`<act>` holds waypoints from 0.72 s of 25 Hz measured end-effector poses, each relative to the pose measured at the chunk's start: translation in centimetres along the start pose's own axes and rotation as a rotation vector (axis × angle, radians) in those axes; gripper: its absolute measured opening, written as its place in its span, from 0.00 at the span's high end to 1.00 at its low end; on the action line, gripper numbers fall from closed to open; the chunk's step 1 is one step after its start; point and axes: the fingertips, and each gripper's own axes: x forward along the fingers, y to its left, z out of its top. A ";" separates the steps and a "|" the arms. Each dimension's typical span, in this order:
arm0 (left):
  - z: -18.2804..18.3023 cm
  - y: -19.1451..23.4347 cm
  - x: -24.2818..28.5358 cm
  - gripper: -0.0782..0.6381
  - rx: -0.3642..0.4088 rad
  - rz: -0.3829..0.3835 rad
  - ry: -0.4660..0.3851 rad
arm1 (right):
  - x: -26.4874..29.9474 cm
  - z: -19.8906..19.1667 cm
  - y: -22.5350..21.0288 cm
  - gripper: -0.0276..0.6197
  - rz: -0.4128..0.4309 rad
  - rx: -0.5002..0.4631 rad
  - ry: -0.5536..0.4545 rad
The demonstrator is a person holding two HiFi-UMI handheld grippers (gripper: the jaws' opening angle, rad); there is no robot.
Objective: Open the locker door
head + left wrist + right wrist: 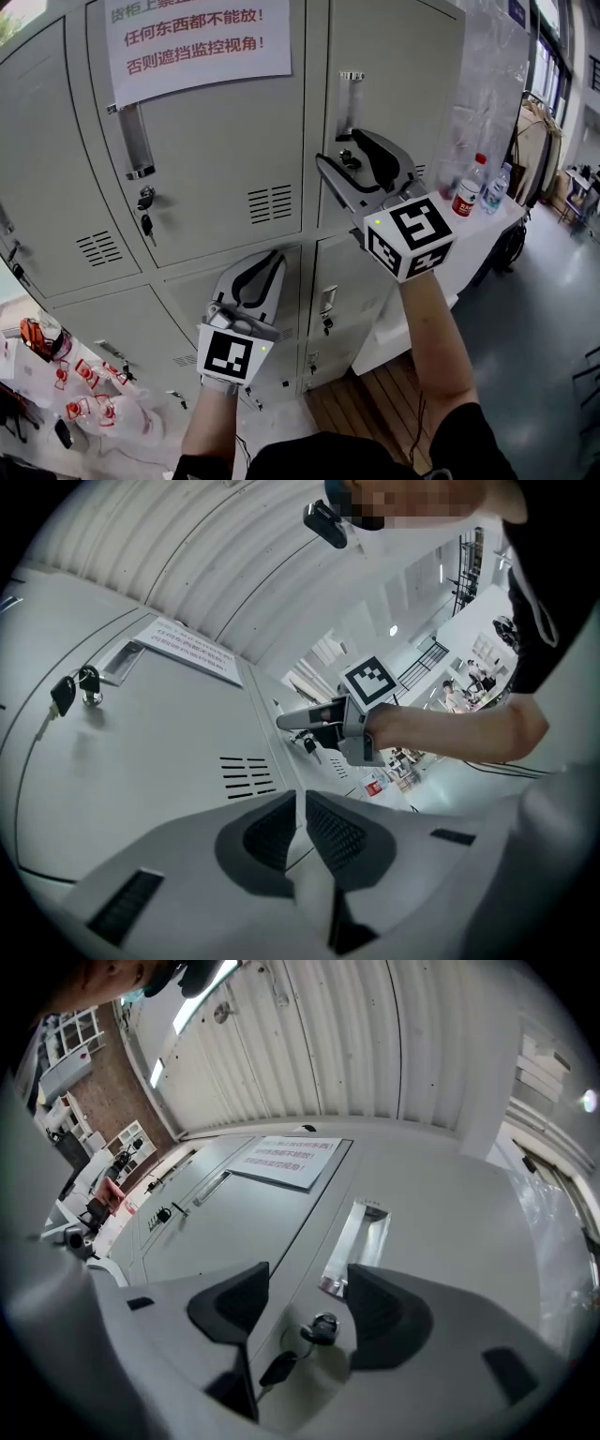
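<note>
The left gripper point(302, 803) is held clenched, empty, below the lock point(323, 1326), which is flanked untouched by the released right gripper point(305, 1288) on the shut locker door point(441, 1222); the handle point(361, 1237) above the lock is judged due for pulling next.

**A:** The locker door point(441, 1204) ahead of my right gripper point(307, 1277) reads pale grey all over. The handle recess point(354, 1237) just above the jaws is shiny silver.

**B:** And the key?

**A:** The key point(310, 1336) between my jaws has a black head, and the lock point(326, 1320) has a silver face. My gripper's shell is light grey, its pads point(234, 1307) dark grey, its cube point(412, 234) white with black squares.

**B:** The notice?

**A:** The notice point(192, 37), up and left of that gripper, is white with red characters.
</note>
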 end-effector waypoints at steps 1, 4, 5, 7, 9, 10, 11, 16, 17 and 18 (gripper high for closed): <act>-0.1 0.1 -0.1 0.85 -0.006 0.001 -0.001 | 0.3 -0.1 -0.1 0.58 0.000 -0.002 0.008; -0.4 0.4 -0.4 0.85 -0.020 0.002 0.003 | 1.1 -0.4 -0.3 0.58 -0.002 -0.006 0.032; -0.5 0.5 -0.5 0.85 -0.023 0.002 0.005 | 1.3 -0.5 -0.3 0.58 -0.005 -0.007 0.037; -0.7 0.6 -0.8 0.85 -0.028 0.002 0.007 | 1.5 -0.6 -0.4 0.58 -0.012 -0.012 0.044; -0.9 0.8 -1.1 0.85 -0.033 0.004 0.012 | 1.7 -0.5 -0.4 0.58 -0.014 -0.021 0.050; -0.9 0.9 -1.2 0.85 -0.036 0.006 0.014 | 1.8 -0.4 -0.4 0.58 -0.013 -0.025 0.053; -1.0 1.0 -1.3 0.85 -0.040 0.007 0.014 | 2.0 -0.4 -0.4 0.58 -0.012 -0.027 0.058; -1.2 1.1 -1.7 0.85 -0.050 0.003 0.019 | 2.4 -0.4 -0.5 0.58 -0.005 -0.014 0.063; -1.3 1.1 -1.8 0.85 -0.056 0.003 0.020 | 2.4 -0.3 -0.5 0.58 -0.007 -0.015 0.066; -1.3 1.1 -1.8 0.85 -0.061 0.003 0.019 | 2.3 -0.3 -0.6 0.58 -0.012 -0.018 0.069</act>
